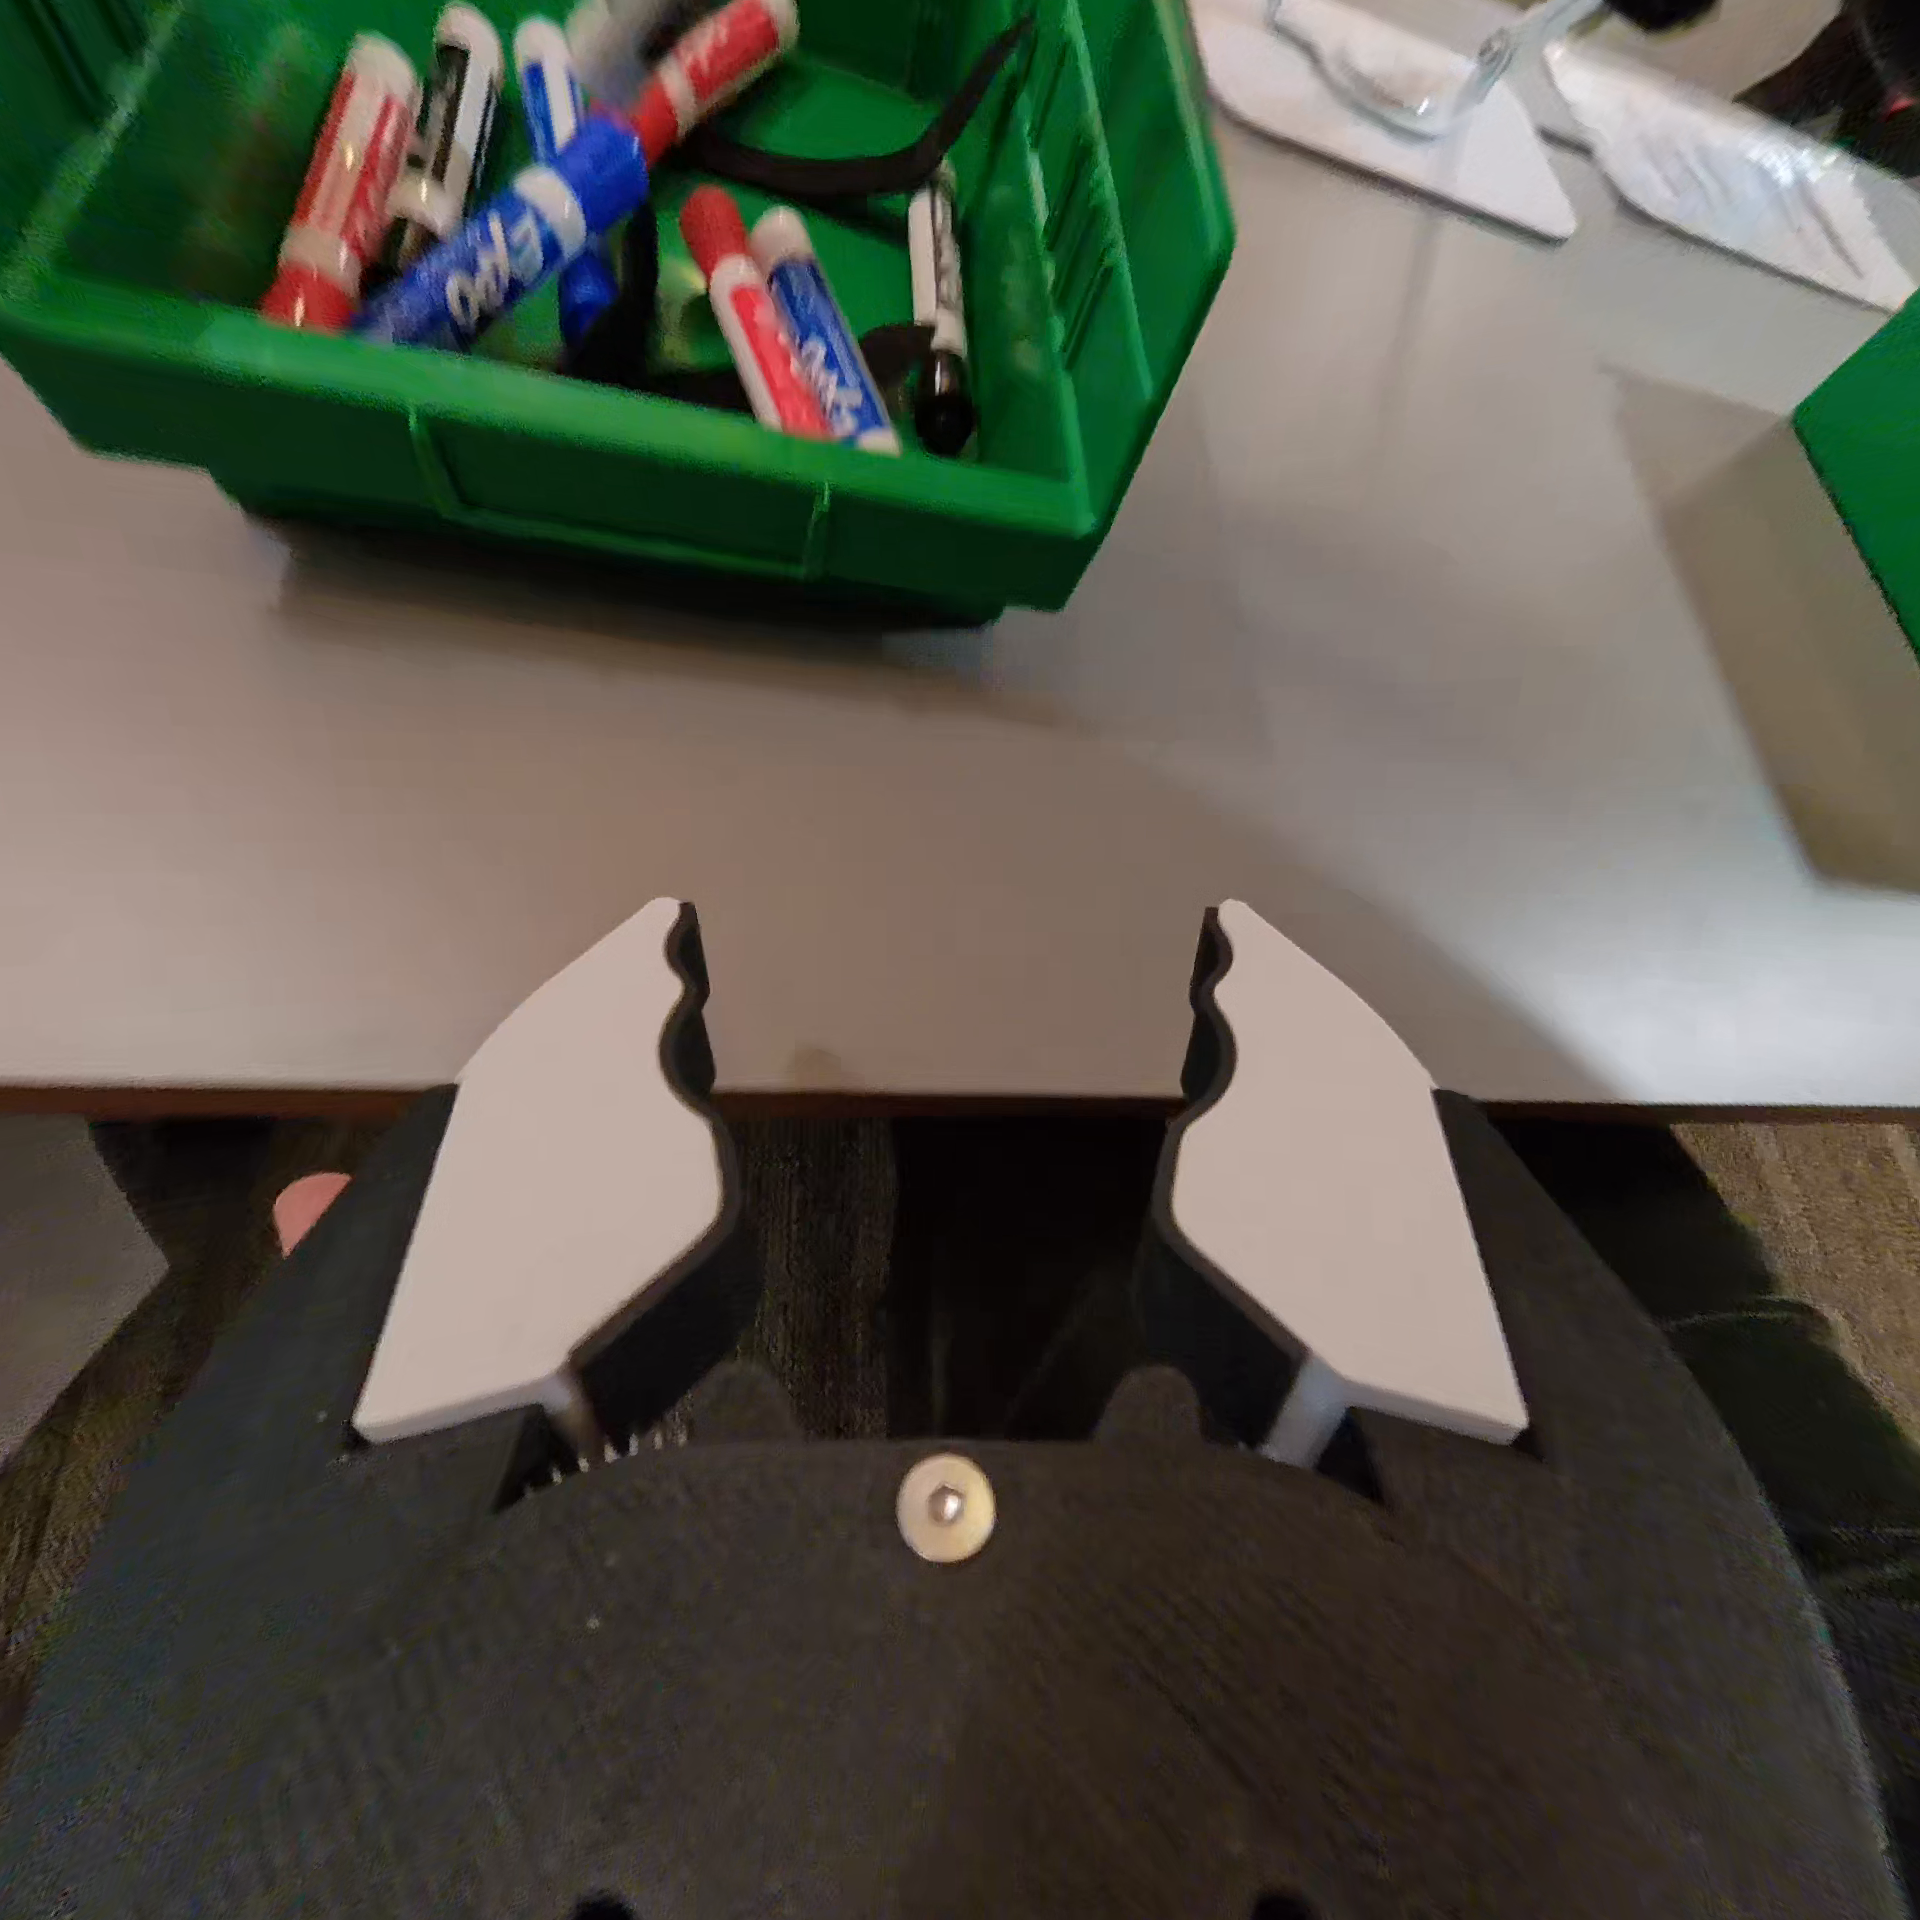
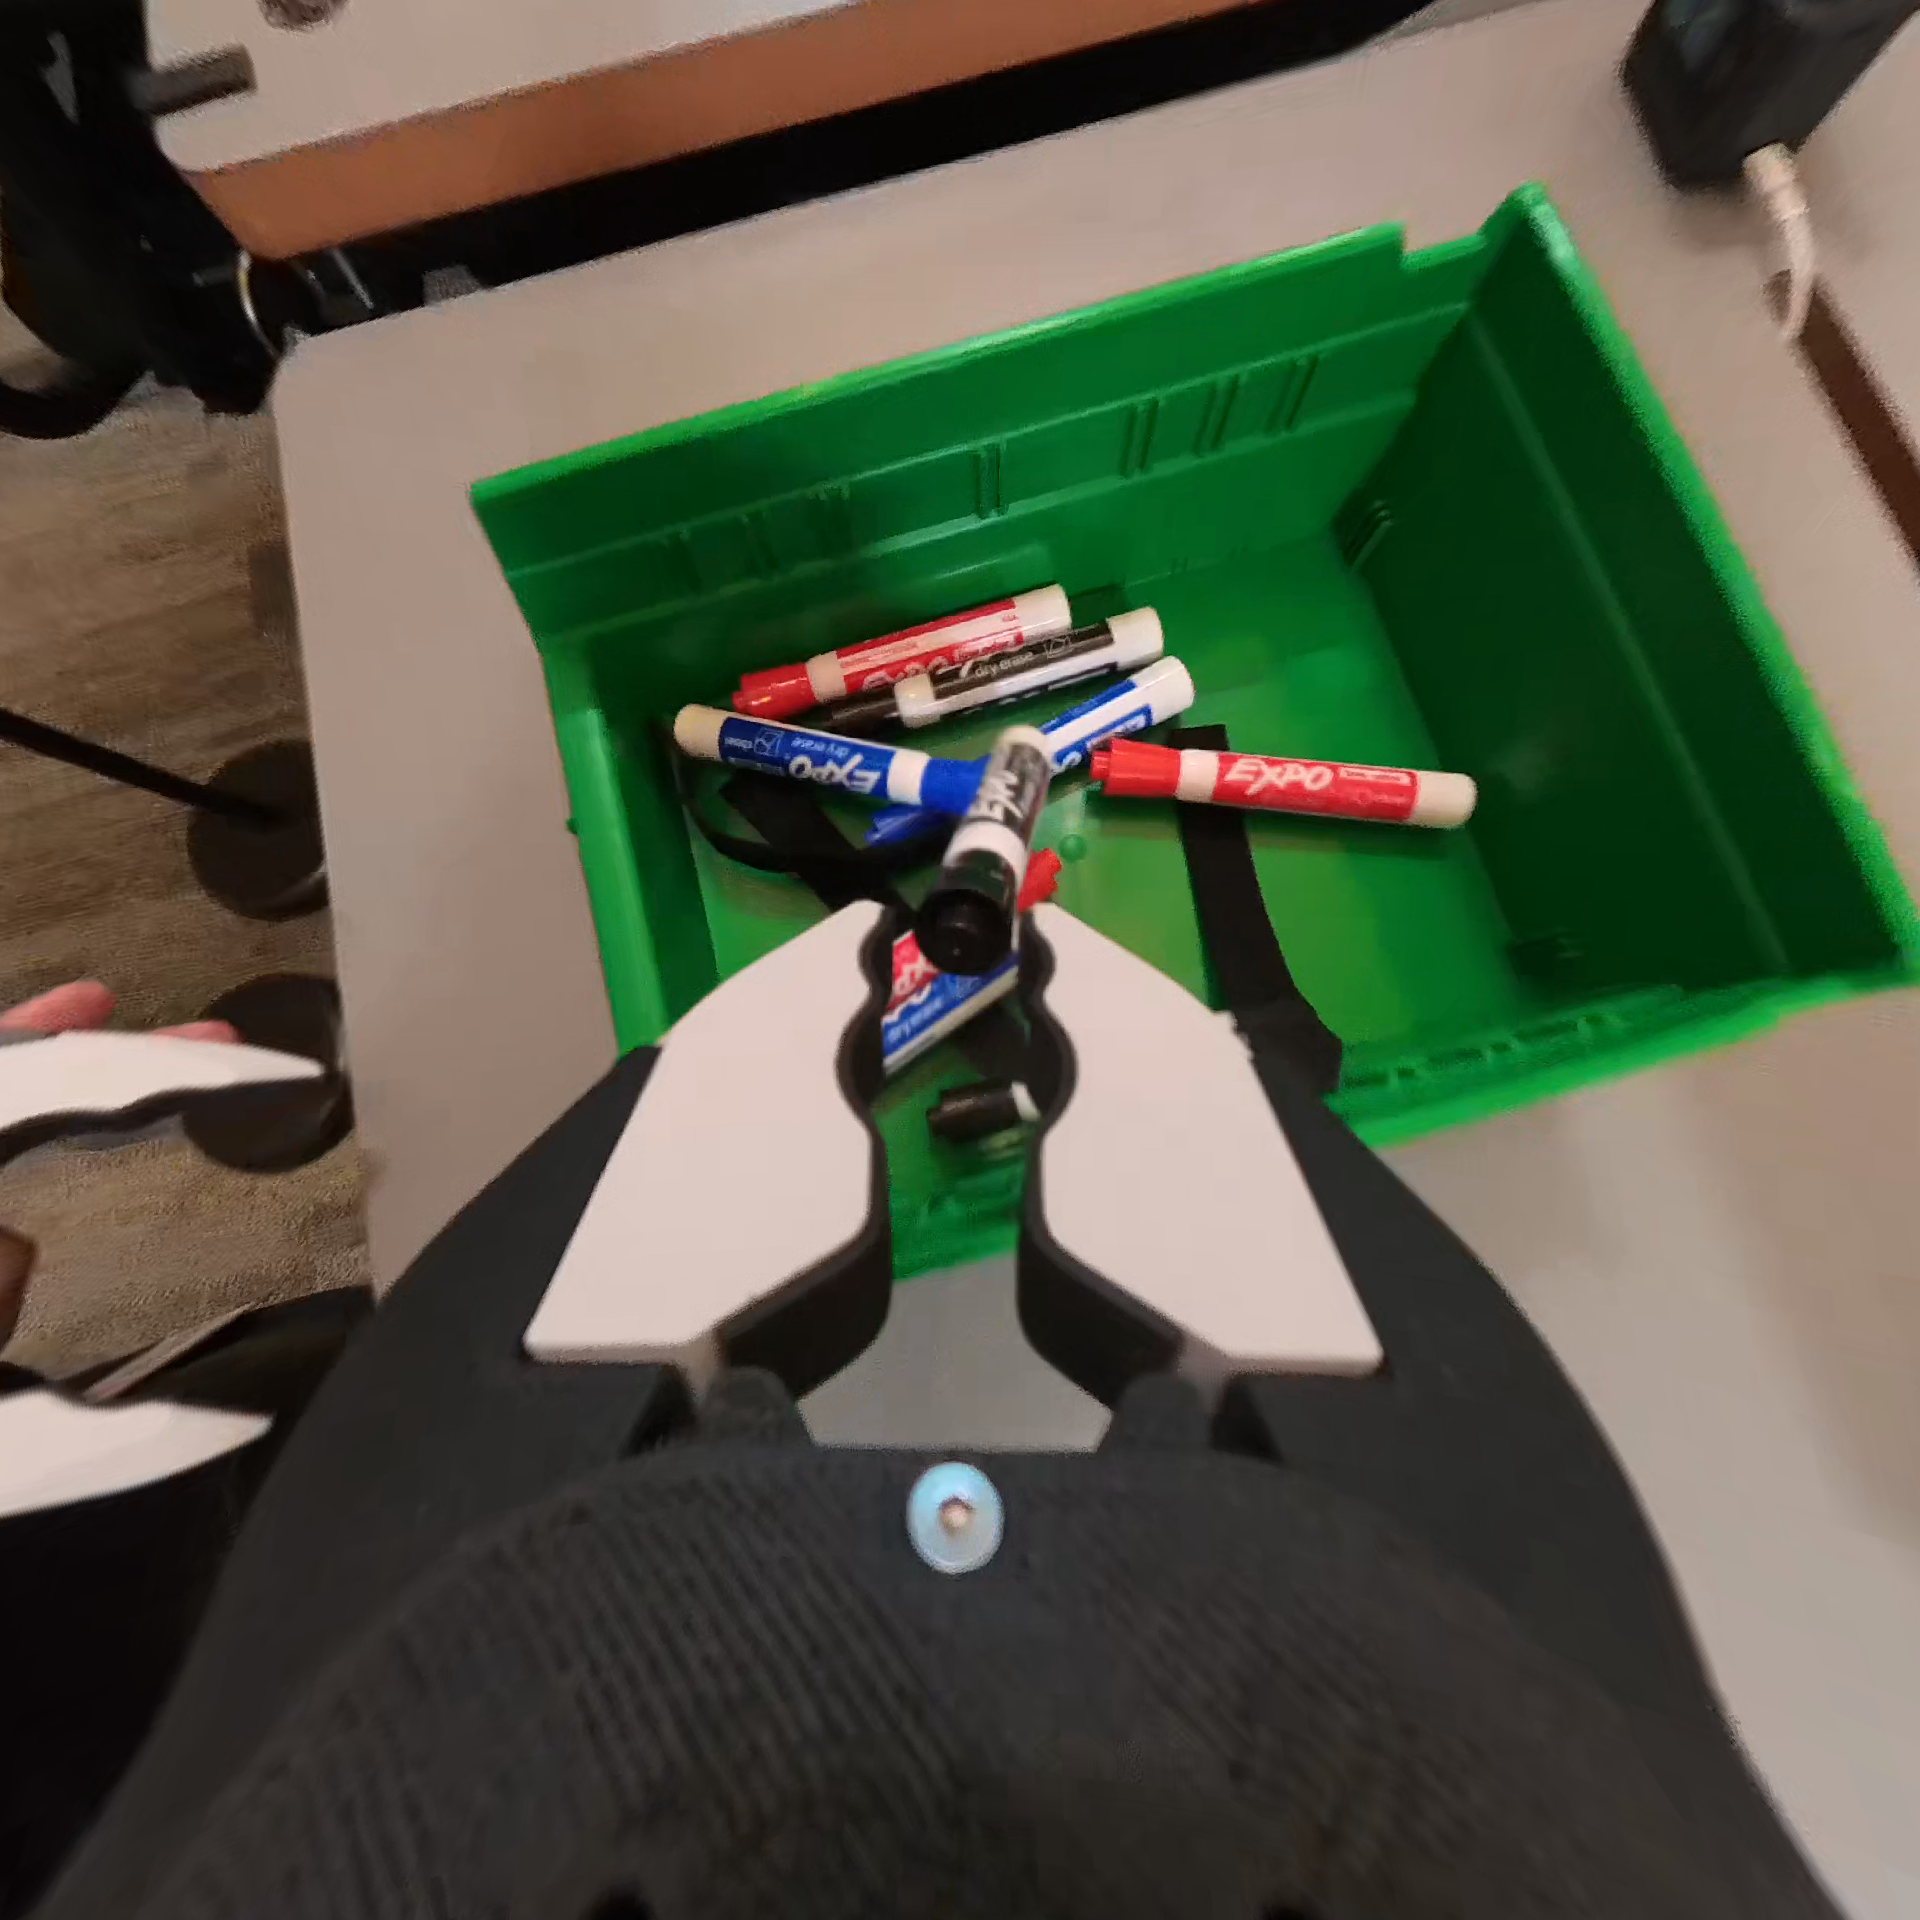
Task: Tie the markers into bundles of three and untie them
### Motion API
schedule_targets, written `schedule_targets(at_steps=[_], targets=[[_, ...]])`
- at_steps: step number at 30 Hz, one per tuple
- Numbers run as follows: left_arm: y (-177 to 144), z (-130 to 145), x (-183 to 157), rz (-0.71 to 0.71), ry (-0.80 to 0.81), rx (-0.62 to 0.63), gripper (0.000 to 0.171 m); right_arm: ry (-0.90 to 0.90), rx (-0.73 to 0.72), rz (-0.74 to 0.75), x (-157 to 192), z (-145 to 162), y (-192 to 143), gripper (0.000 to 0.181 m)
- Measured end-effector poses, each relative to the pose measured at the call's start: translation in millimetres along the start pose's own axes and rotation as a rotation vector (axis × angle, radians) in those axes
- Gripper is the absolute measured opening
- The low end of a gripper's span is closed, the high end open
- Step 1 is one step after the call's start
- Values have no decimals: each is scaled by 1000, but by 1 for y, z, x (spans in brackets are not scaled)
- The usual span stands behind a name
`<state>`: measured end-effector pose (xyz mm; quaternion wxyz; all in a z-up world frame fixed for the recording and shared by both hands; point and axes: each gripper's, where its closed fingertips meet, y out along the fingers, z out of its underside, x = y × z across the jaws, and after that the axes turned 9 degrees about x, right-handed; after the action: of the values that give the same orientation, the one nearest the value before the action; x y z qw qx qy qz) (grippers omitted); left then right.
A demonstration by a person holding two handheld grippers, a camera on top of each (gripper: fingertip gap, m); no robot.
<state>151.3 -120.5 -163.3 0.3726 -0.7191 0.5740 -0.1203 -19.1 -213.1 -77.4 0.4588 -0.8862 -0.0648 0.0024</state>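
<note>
Right gripper (image 2: pixel 951 925) pinches a black marker (image 2: pixel 987 842) above the green bin (image 2: pixel 1662 582), other markers at twelve o'clock. Left gripper (image 1: pixel 951 935) hangs wide, empty, over the table (image 1: pixel 935 748).

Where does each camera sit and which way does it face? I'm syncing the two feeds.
Left wrist view: on the left gripper at the table edge, looking forward across it at the green bin; its open fingers show.
Right wrist view: on the right gripper above the bin, looking down into it; its fingers clamp a black marker.
Shared: likely the same marker-filled bin, and the grey table.
</note>
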Motion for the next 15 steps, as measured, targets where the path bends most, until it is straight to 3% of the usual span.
schedule_targets(at_steps=[6, 9, 12, 14, 15], targets=[[2, -61, 5, -5, 48, -189, 87, 63, -128, 64, 29, 36, -68, 57], [7, -79, 18, -66, 101, -217, 88, 123, -237, 102, 46, 59, -104, 55], [0, -84, 17, -11, 56, -267, 84, 204, -344, -2, 86, 109, -119, 51], [-4, -82, 5, 45, 99, -278, 58, 237, -385, 69, 88, 156, -116, 53], [-5, -82, 1, 39, 135, -281, 55, 253, -410, 141, 82, 179, -116, 54]])
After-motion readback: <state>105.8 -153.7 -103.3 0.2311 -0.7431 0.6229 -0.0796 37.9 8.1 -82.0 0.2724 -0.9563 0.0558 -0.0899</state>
